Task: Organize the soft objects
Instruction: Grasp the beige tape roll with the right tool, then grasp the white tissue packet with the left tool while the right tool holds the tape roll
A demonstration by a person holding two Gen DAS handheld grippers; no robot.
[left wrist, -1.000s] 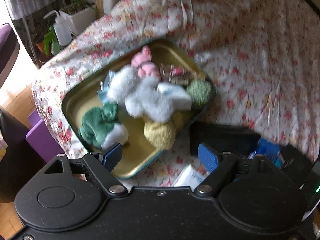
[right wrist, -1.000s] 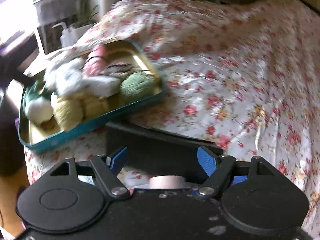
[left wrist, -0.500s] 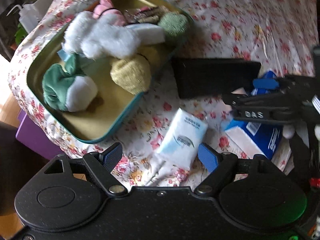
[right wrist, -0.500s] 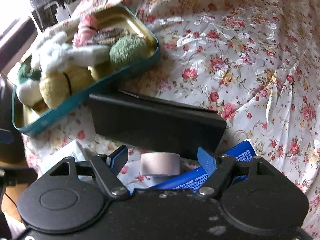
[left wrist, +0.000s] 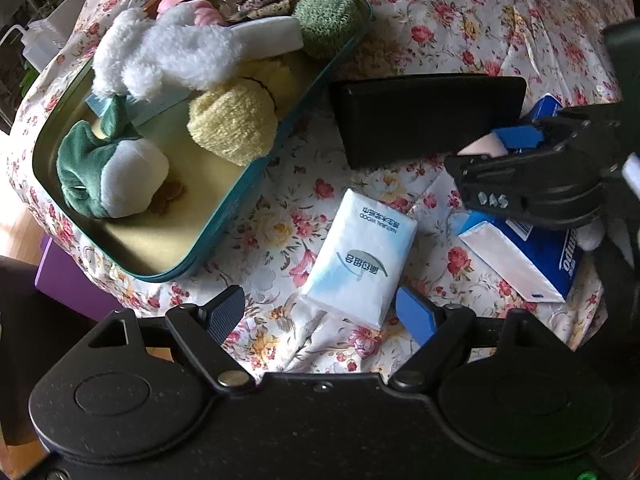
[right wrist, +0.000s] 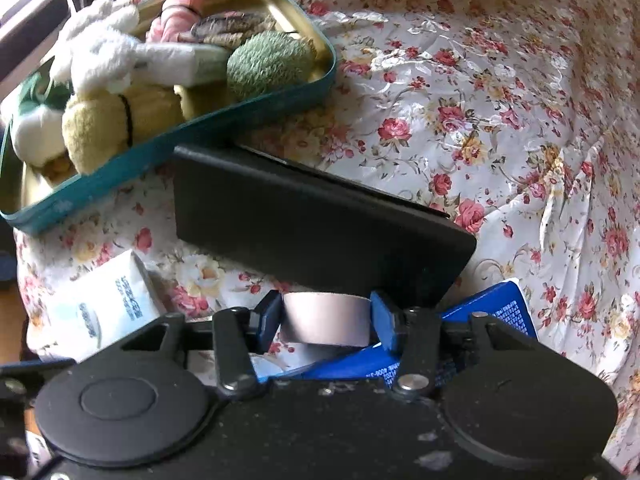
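A teal-rimmed metal tray holds several soft toys: a white plush, a yellow plush, a green-and-white plush and a green knitted ball. My left gripper is open, just in front of a white tissue pack on the floral cloth. My right gripper is shut on a pale pink sponge, low over a blue tissue pack. The right gripper also shows in the left wrist view.
A black case lies between the tray and the tissue packs. The blue tissue pack lies under the right gripper. The floral cloth stretches far right. A purple box stands beyond the left edge.
Both grippers have moved down and in toward the near packs. The right gripper has closed on the pink sponge. The left gripper stays open.
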